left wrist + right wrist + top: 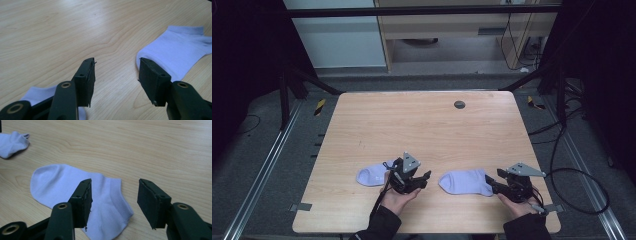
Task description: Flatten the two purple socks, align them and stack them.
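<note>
Both grippers, left gripper [426,176] and right gripper [488,181], gape empty beside two socks [467,181] near the table's front edge [427,231].

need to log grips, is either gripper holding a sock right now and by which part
Nothing is held. The left gripper and right gripper are both open, and both socks lie flat on the table.

Bare tabletop [422,125] lies open ahead of both grippers; one sock [466,182] lies between them, another sock [373,175] behind the left gripper [424,176].
</note>
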`<state>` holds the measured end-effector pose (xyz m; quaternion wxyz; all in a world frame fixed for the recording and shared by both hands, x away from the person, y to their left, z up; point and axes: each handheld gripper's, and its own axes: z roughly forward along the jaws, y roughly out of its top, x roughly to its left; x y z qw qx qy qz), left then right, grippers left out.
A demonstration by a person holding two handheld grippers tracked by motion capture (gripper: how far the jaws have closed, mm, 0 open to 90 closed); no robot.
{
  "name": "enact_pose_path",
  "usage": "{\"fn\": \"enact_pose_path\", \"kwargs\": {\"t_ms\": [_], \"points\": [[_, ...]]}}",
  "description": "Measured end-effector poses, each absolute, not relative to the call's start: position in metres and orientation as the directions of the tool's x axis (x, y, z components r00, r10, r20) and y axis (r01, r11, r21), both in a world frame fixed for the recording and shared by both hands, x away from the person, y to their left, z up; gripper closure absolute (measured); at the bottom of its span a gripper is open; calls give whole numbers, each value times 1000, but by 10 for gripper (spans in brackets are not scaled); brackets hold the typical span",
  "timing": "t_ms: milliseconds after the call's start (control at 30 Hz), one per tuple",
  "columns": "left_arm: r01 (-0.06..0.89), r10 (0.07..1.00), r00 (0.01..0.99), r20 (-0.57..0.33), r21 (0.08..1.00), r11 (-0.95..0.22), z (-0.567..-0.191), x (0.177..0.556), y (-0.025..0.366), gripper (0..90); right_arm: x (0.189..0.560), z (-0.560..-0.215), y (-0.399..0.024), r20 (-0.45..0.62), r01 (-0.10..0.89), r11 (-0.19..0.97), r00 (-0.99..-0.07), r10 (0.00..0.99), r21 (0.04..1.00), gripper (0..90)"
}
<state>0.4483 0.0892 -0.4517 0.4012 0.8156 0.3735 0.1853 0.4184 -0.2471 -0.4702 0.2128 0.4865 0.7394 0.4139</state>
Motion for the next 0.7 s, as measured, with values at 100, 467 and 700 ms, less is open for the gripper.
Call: {"fn": "enact_pose_path", "kwargs": {"t_ms": [100, 467, 700], "points": [[464, 754, 657, -3, 790, -401, -457, 450, 79, 464, 420, -473, -249, 85, 553, 190, -433, 898, 811, 498], [477, 727, 687, -7, 759, -443, -480, 455, 50, 510, 426, -485, -251, 74, 596, 223, -432, 899, 771, 574], [487, 725, 689, -9, 746, -454, -489, 457, 40, 550, 428, -491, -245, 44, 616, 268, -443, 896, 741, 646]]}}
